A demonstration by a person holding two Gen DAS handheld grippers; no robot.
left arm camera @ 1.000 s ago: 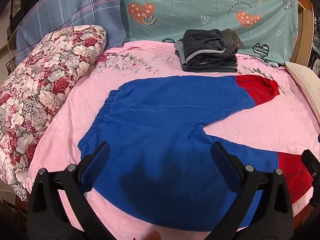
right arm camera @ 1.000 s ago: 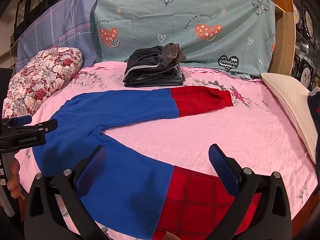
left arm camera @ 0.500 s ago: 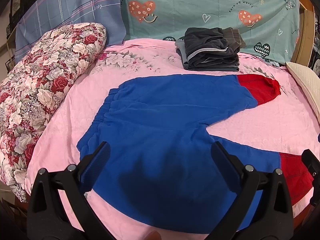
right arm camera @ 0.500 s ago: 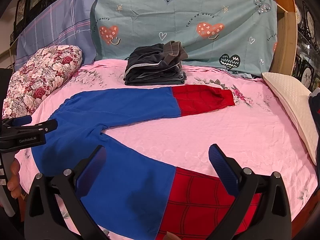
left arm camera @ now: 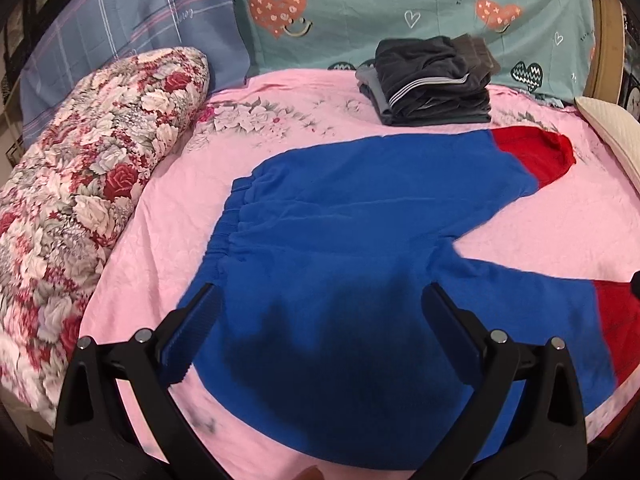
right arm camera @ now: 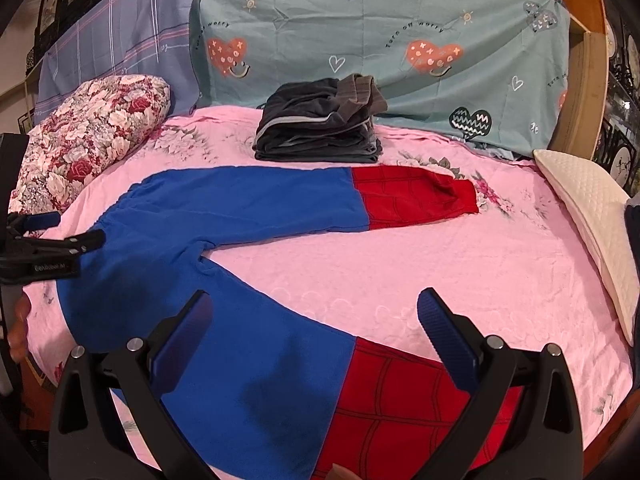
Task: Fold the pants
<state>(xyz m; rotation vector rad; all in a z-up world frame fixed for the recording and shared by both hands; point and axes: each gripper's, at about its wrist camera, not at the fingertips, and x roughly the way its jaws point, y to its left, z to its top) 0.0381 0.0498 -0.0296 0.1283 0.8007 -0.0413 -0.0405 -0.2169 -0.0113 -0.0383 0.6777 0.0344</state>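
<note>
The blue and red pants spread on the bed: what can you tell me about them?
The pants lie flat and unfolded on the pink bedsheet, legs spread in a V. They look like soft fleece, blue from the gathered elastic waistband down, with red lower legs bearing a dark web pattern. The far leg ends just in front of a folded pile of dark clothes. Neither open claw grips them.

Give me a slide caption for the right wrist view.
Open right tool above blue-red pants spread flat on a pink bed.
</note>
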